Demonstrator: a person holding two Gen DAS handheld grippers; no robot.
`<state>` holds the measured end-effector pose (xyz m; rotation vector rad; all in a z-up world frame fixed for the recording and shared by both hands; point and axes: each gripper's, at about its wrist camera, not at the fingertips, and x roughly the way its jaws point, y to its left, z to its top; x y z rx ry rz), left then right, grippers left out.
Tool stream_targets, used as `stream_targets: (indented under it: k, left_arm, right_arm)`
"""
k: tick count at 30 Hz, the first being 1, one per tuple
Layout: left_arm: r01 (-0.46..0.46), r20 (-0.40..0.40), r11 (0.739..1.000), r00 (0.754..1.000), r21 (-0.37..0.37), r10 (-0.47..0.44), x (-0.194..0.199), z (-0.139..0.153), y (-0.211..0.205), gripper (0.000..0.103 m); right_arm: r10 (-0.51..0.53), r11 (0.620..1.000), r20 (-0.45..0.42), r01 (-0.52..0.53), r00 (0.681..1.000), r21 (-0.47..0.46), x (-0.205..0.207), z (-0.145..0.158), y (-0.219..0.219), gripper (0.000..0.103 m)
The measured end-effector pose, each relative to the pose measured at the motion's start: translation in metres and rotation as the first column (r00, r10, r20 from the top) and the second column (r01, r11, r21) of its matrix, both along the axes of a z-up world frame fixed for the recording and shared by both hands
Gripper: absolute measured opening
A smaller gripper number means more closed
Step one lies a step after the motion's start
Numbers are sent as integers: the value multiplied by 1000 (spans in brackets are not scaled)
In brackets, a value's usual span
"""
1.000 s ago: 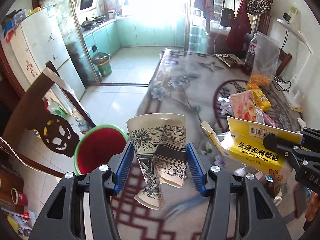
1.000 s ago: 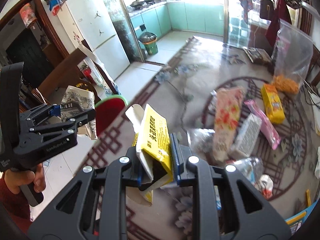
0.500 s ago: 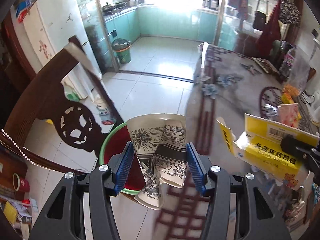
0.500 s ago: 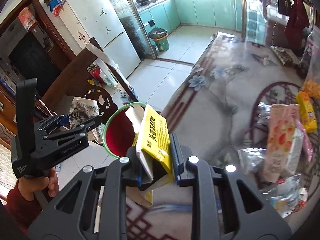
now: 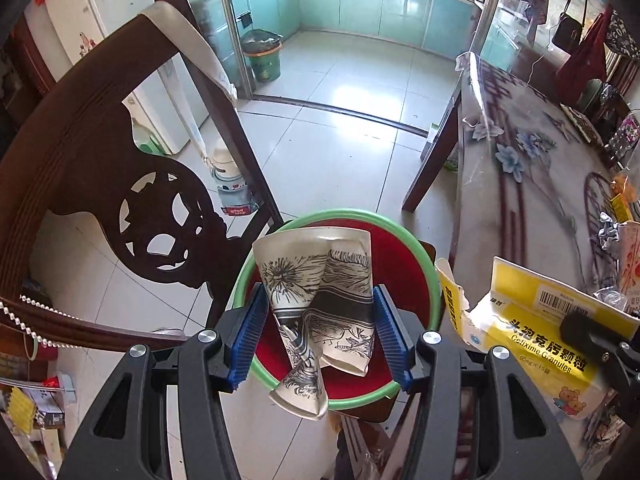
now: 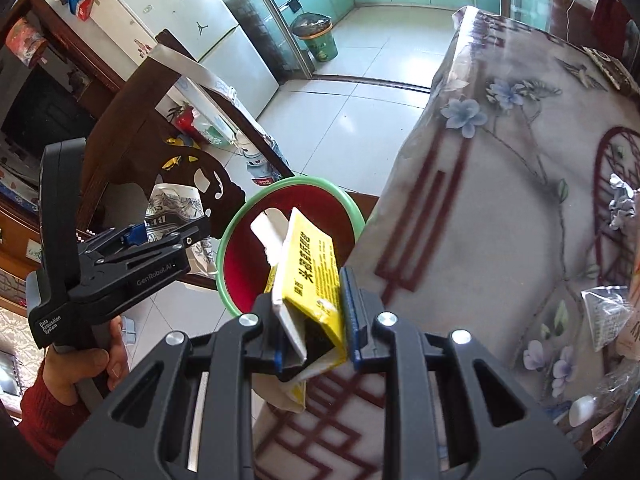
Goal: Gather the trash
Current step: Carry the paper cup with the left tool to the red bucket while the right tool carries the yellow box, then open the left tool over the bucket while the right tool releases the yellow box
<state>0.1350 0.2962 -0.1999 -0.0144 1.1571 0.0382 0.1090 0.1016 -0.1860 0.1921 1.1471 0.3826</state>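
My left gripper [image 5: 318, 334] is shut on a crushed paper cup [image 5: 320, 296] with black ink drawings and holds it right above a red bin with a green rim [image 5: 404, 240]. My right gripper [image 6: 314, 330] is shut on a torn yellow medicine box [image 6: 310, 268] and holds it over the table's edge, just beside the same bin [image 6: 280, 196]. The box also shows at the right of the left wrist view [image 5: 536, 336]. The left gripper and cup show at the left of the right wrist view [image 6: 176, 220].
The bin stands on a chair seat beside a dark carved wooden chair back [image 5: 100, 152]. The table [image 6: 500, 184] with a flowered cloth carries more wrappers and bags [image 6: 608, 308] at its right. A green bin [image 5: 262, 56] stands by the kitchen door.
Both grippers have swung left from over the table toward the red bin. The cup now hangs over the bin's opening and the box has come to its rim.
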Motion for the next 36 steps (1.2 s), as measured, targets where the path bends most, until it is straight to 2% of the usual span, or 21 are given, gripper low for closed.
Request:
stream_targets:
  k: [2, 3, 4, 5, 6, 12, 19, 28, 33, 36]
  left_arm:
    - [0, -1, 1000, 1000, -9, 0, 4, -2, 5, 53]
    - [-7, 3, 1000, 1000, -6, 7, 6, -2, 7, 60]
    - [-16, 7, 1000, 1000, 2, 16, 8, -3, 10, 67]
    - [-22, 16, 1000, 1000, 0, 22, 10, -2, 12, 78]
    - [-25, 27, 1000, 999, -9, 26, 11, 0, 14, 78]
    - [-1, 53, 1000, 999, -20, 2, 18, 11, 10, 78]
    - [74, 92, 997, 993, -27, -71, 13, 29, -26, 78]
    - [160, 104, 987, 982, -12, -158, -6, 41, -96, 78]
    - [207, 94, 978, 974, -23, -204, -24, 43, -148, 78]
    - [257, 101, 966, 962, -29, -253, -37, 47, -185, 78]
  right_arm:
    - [-4, 1000, 5, 4, 1000, -3, 3, 0, 5, 24]
    - [-11, 1000, 10, 11, 1000, -4, 6, 1, 7, 25]
    - [-20, 1000, 18, 20, 1000, -3, 8, 3, 7, 36]
    - [-32, 999, 27, 32, 999, 0, 8, 5, 8, 53]
    - [-48, 999, 45, 48, 998, -3, 6, 9, 7, 55]
    - [-82, 996, 98, 84, 992, -13, 2, 32, -6, 55]
    - [-157, 986, 130, 163, 979, -36, -19, 52, -48, 56]
    - [-304, 944, 128, 317, 944, -95, -62, 49, -143, 59]
    - [-396, 907, 117, 408, 911, -103, -95, 47, -210, 60]
    - [-449, 879, 123, 462, 885, -115, -116, 48, -253, 66]
